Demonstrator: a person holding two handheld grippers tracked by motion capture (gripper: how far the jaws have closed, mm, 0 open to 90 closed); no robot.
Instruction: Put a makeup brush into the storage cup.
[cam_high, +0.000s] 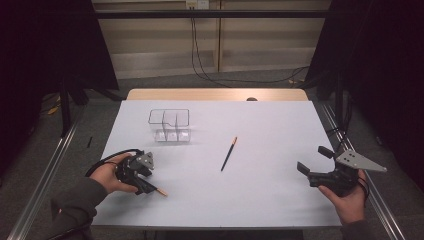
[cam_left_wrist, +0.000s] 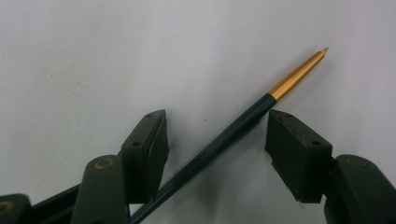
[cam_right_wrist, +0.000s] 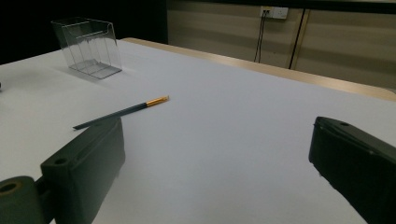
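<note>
Left tool (cam_left_wrist: 217, 135) straddles near-edge pencil (cam_left_wrist: 243, 123), unclenched; right tool (cam_right_wrist: 217, 154) released over bare table (cam_high: 280, 120)

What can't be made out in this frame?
- Left gripper view: the near pen's back end, cut off by the bottom edge; whether either jaw touches it.
- High view: that pen under the left gripper, except its tip.
- Holder: clear walls, its dividers hard to count.

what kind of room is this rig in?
Likely a lab recording bay: a white-covered table between black curtains, metal floor rails, loose cables from a wall socket.
</note>
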